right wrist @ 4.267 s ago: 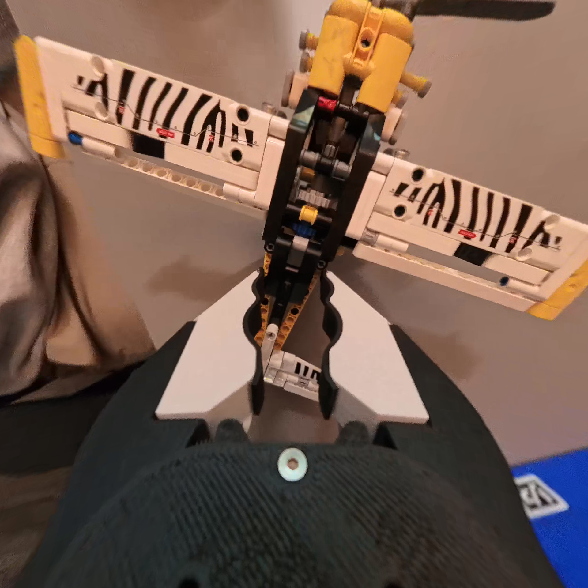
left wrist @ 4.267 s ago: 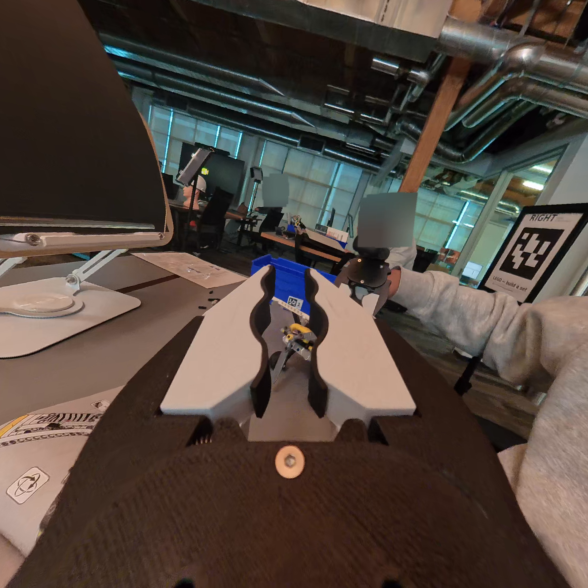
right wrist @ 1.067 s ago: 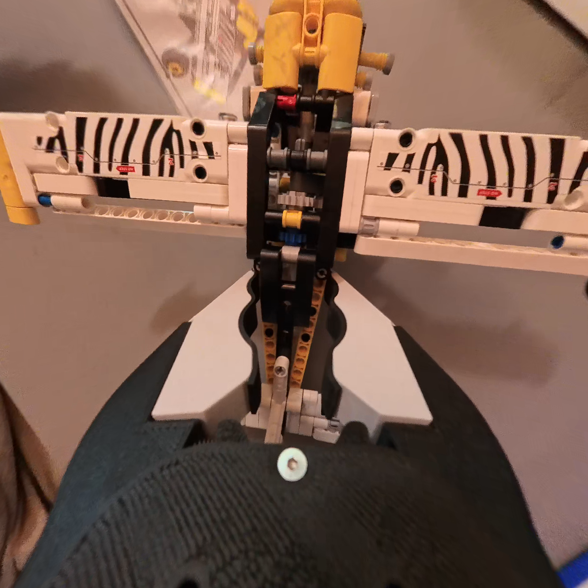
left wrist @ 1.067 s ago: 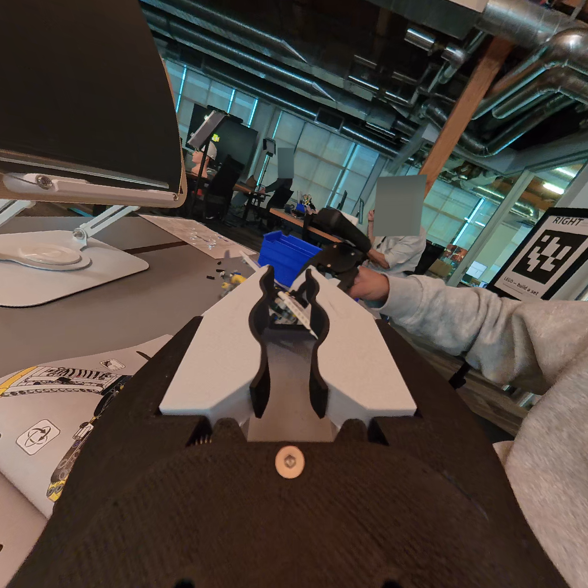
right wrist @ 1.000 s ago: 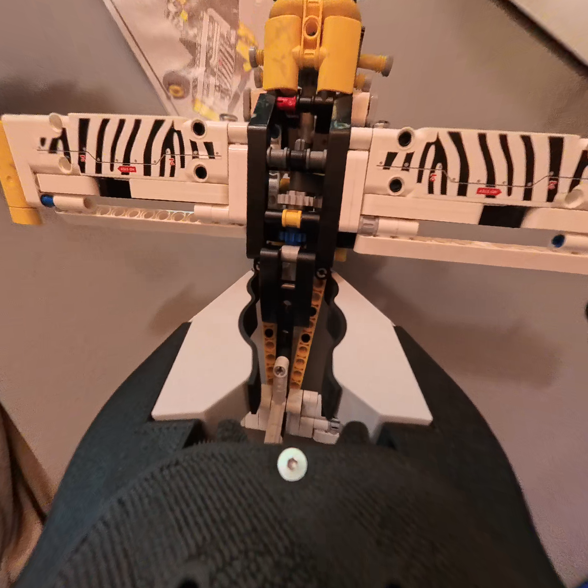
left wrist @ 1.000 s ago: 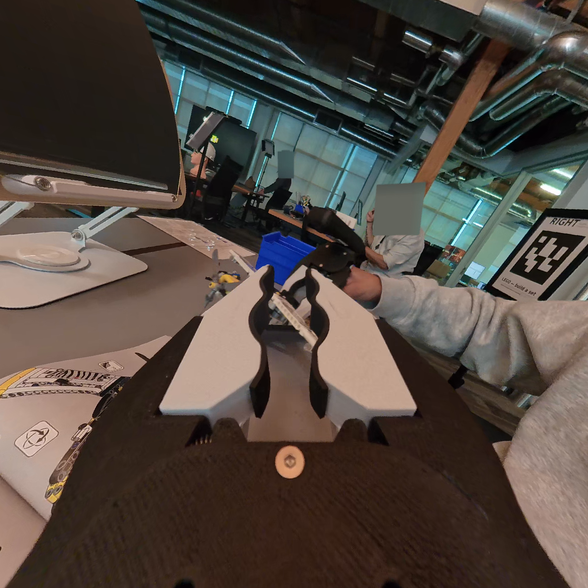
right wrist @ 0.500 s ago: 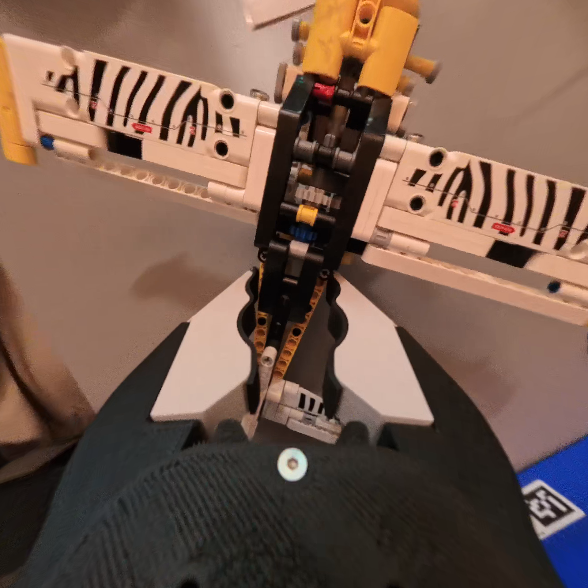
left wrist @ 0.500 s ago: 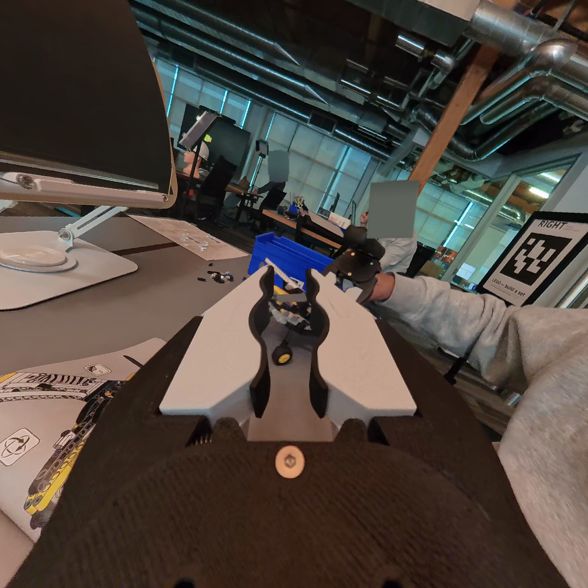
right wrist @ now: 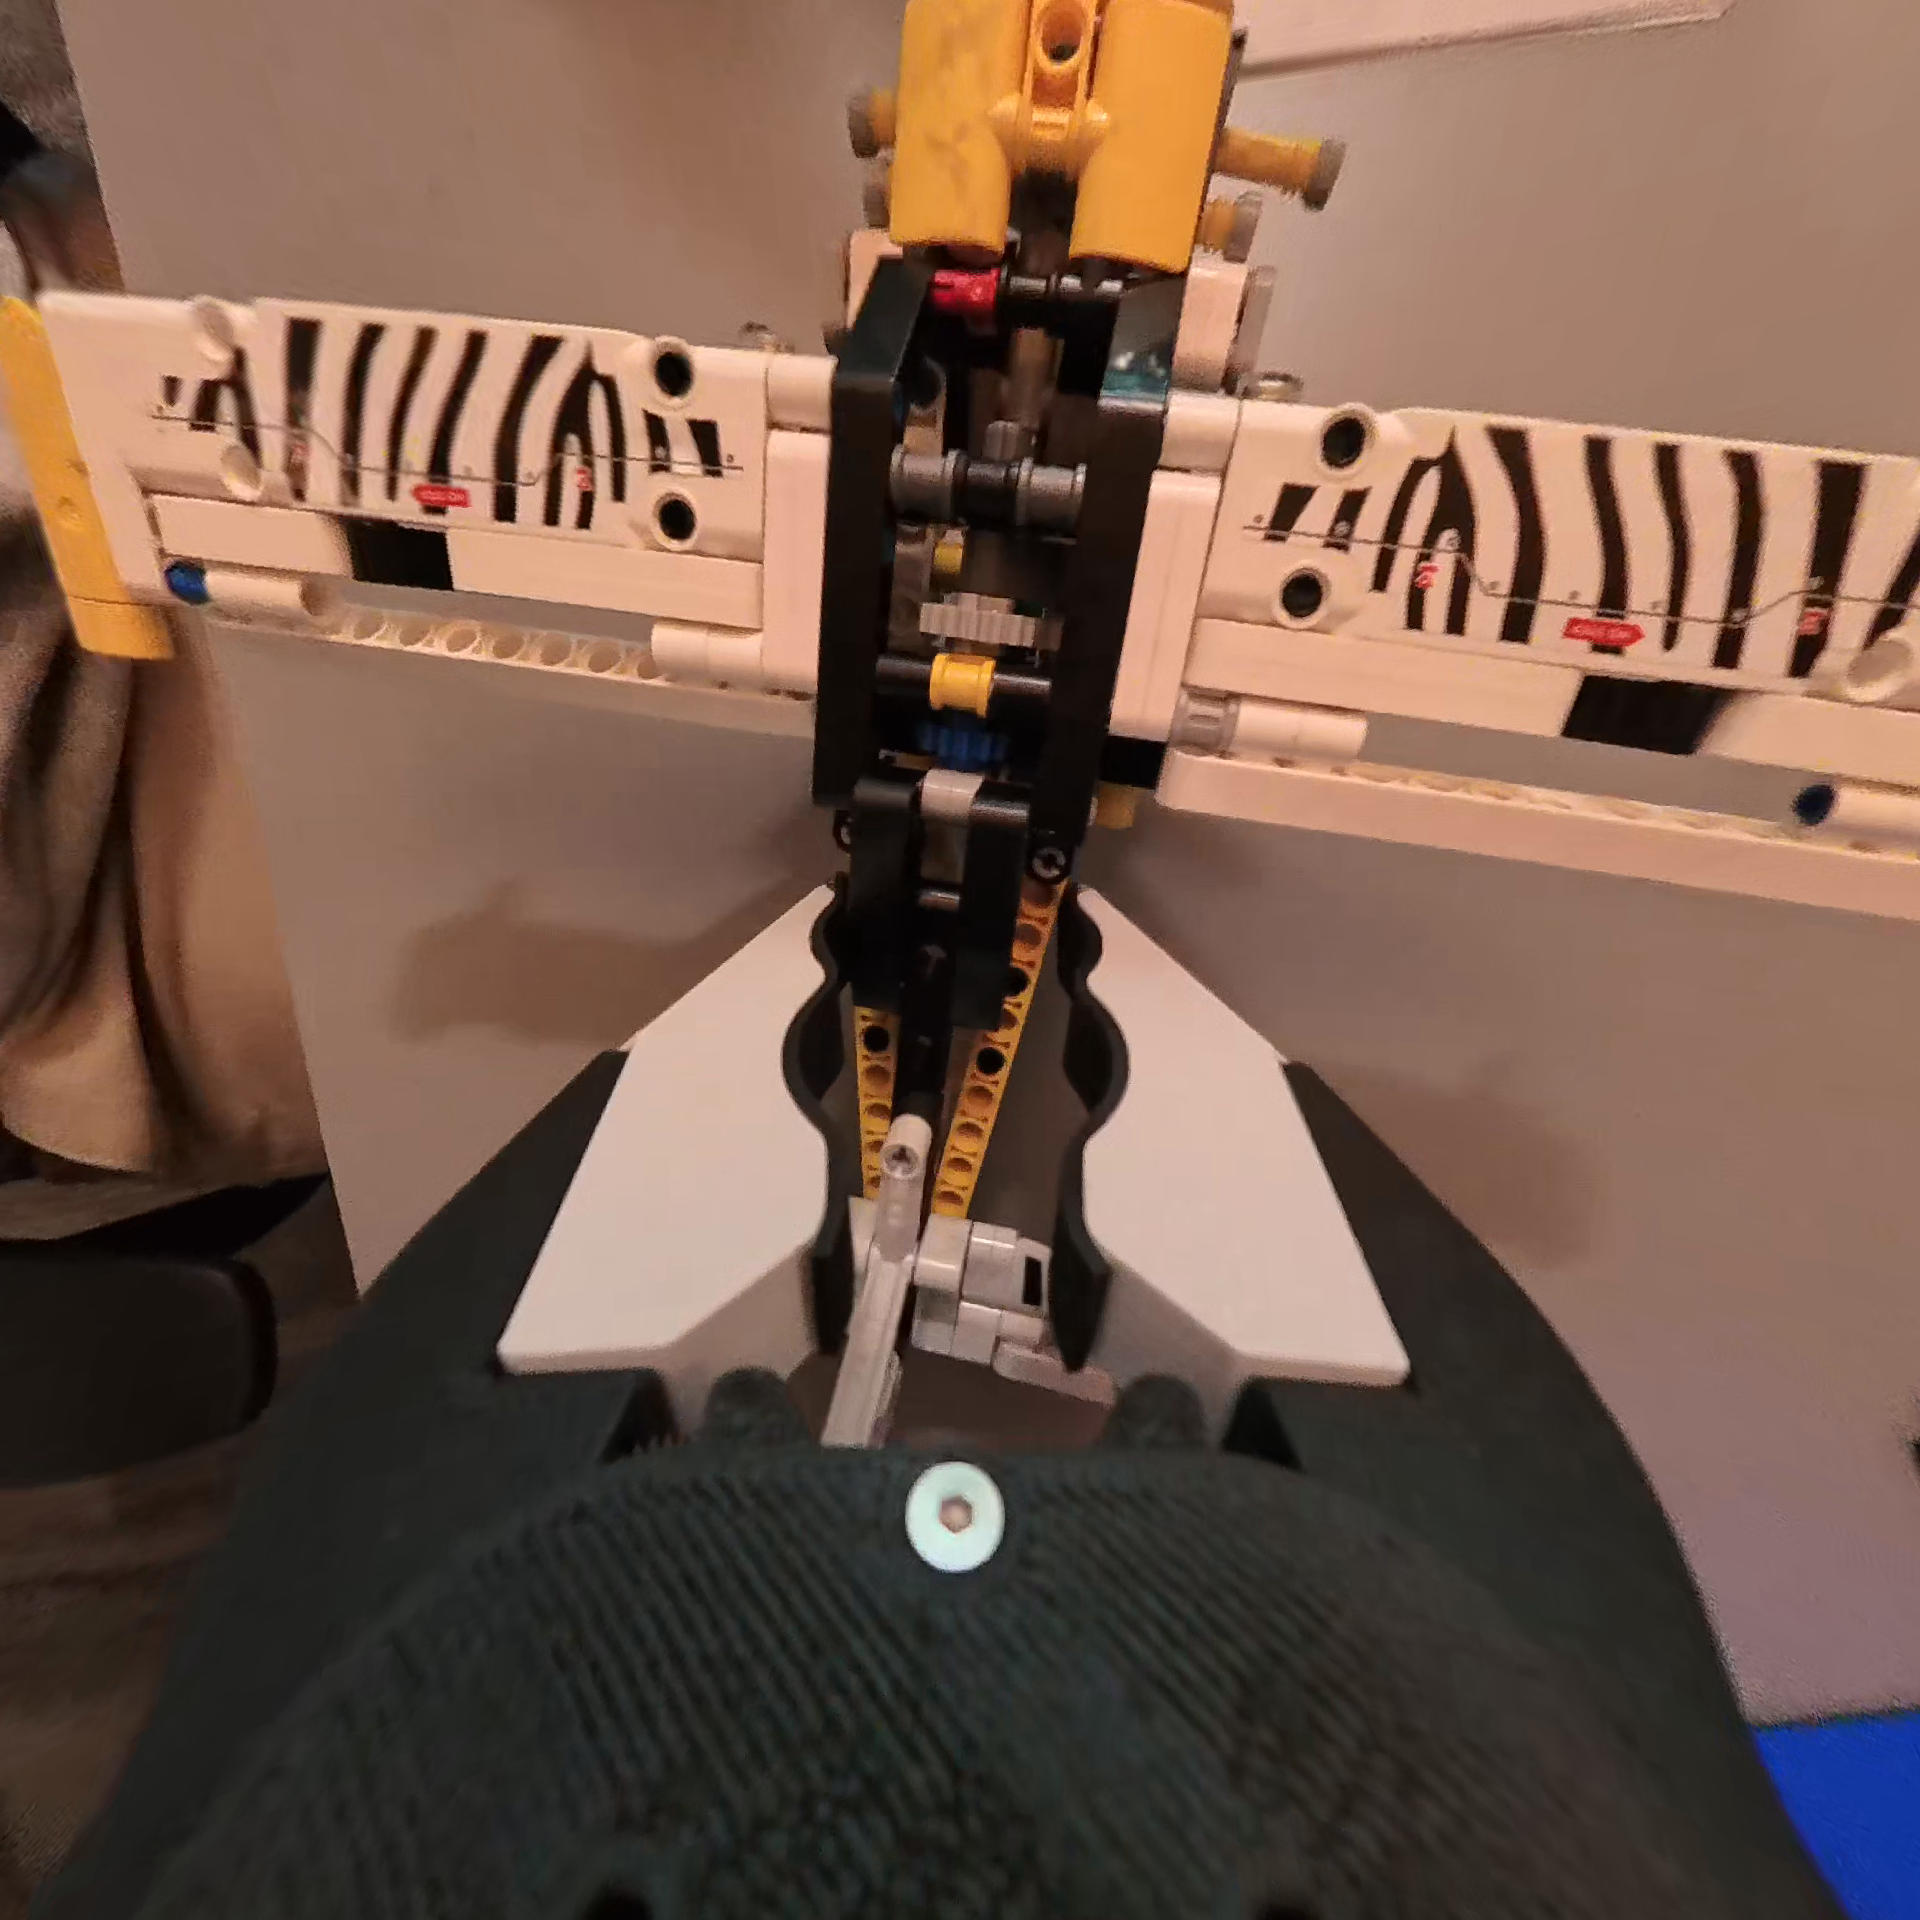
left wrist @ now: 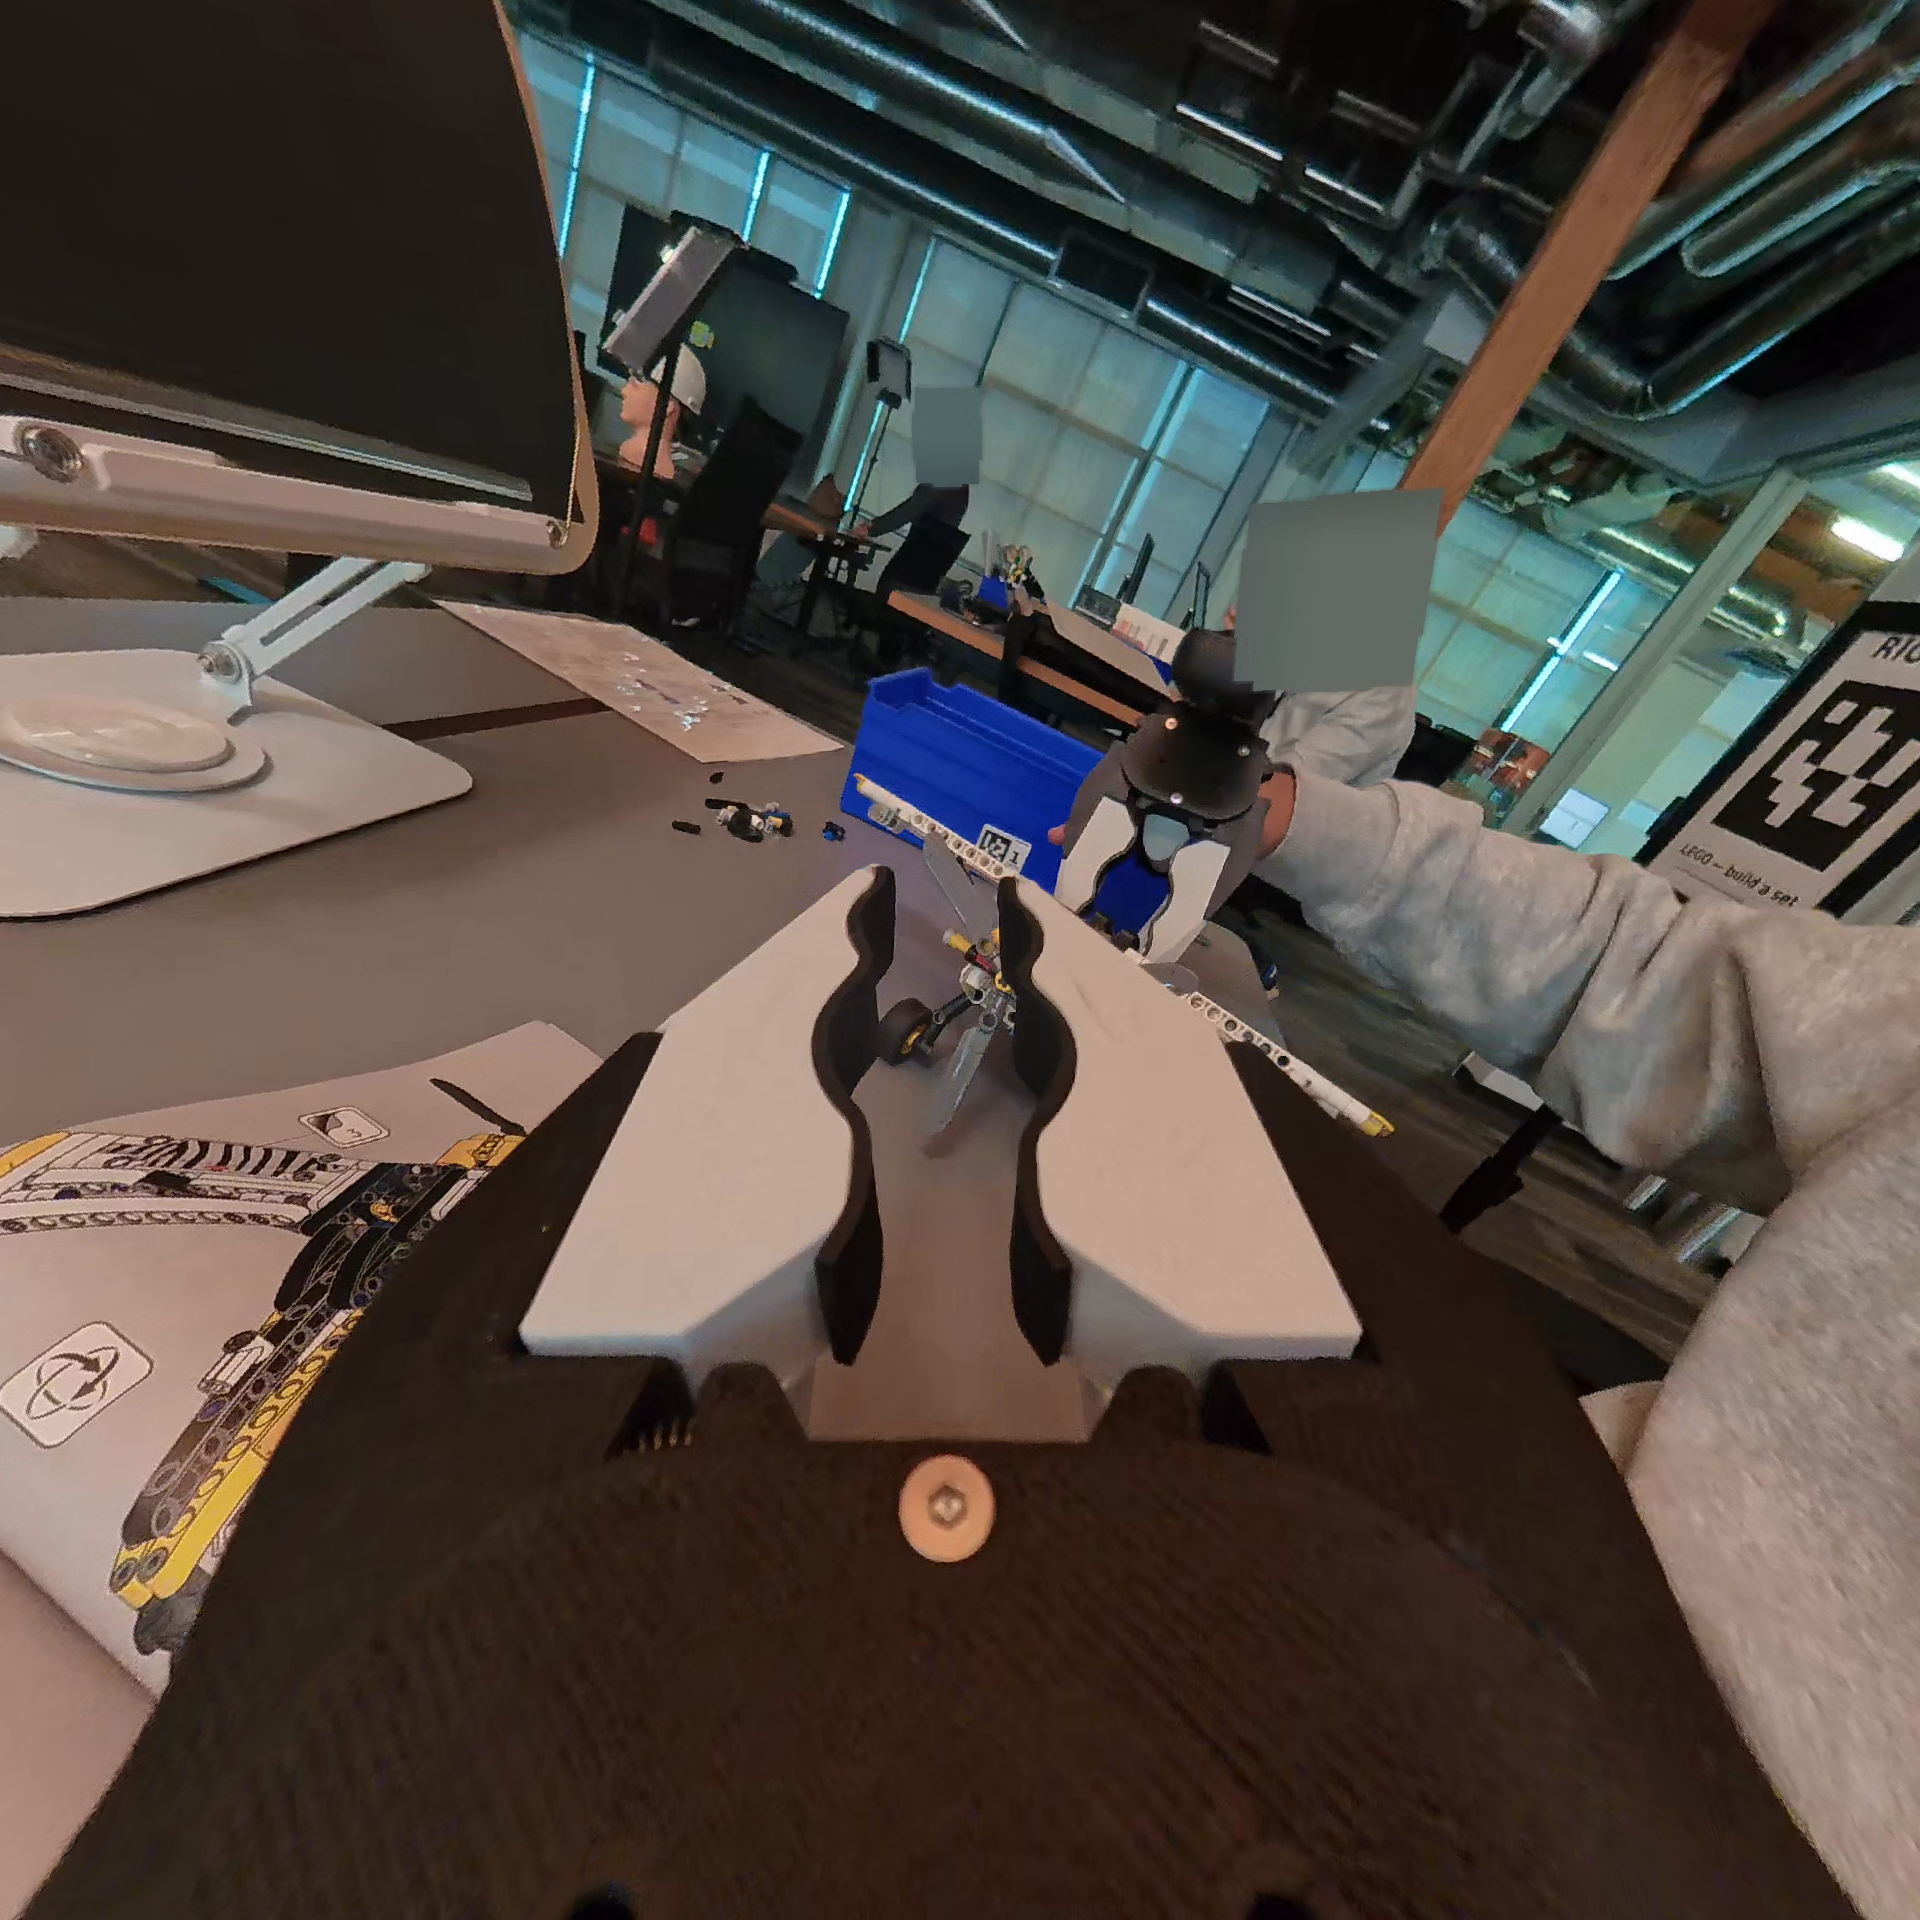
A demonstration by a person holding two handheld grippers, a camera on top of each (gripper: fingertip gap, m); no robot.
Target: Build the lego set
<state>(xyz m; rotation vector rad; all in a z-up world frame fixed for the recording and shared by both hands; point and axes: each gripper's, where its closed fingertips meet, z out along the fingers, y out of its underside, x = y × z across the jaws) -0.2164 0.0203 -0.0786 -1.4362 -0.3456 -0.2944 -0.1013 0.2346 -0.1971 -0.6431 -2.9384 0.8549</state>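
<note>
Blue bin's (left wrist: 966,758) contents hidden; right hand-held gripper (right wrist: 951,935) clamps plane (right wrist: 977,540), left (left wrist: 940,914) parted, empty.

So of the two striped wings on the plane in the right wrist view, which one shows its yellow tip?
The wing on the picture's left: a yellow end piece caps it. The other wing runs off the frame's right edge, so its tip is unseen.
</note>
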